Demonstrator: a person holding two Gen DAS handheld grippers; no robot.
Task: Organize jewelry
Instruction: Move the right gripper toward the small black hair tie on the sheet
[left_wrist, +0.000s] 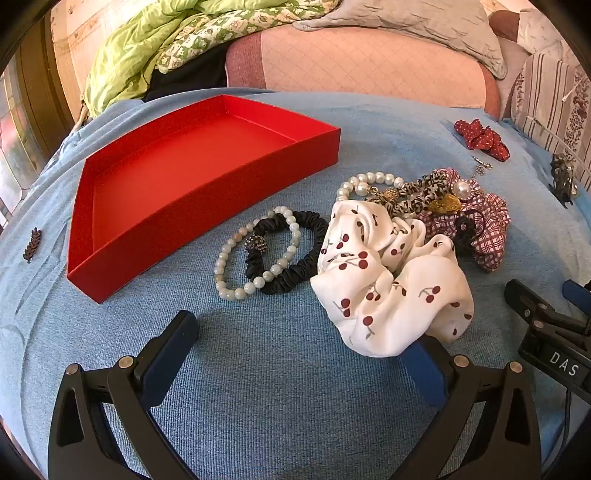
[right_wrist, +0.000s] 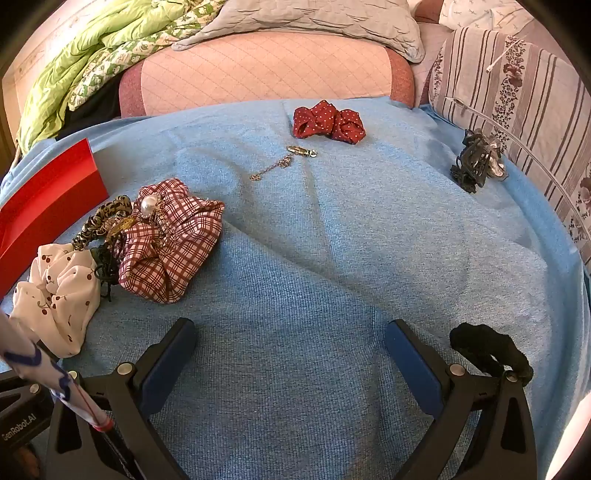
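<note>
Blue blanket (right_wrist: 332, 258); green quilt (left_wrist: 147, 48); striped pillow (right_wrist: 517, 92)

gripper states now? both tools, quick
Left tool: open, holding nothing; its right finger sits by the cherry scrunchie.
Right tool: open, holding nothing; only blue cloth between its fingers.

We count one red box (left_wrist: 207, 177), two bead bracelets (left_wrist: 258, 254), six scrunchies (left_wrist: 391, 280), one chain (right_wrist: 271, 168), two clips (right_wrist: 476, 160).

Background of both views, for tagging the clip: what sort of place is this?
Likely a bedroom: a green quilt and pillows lie behind the blue cloth.
</note>
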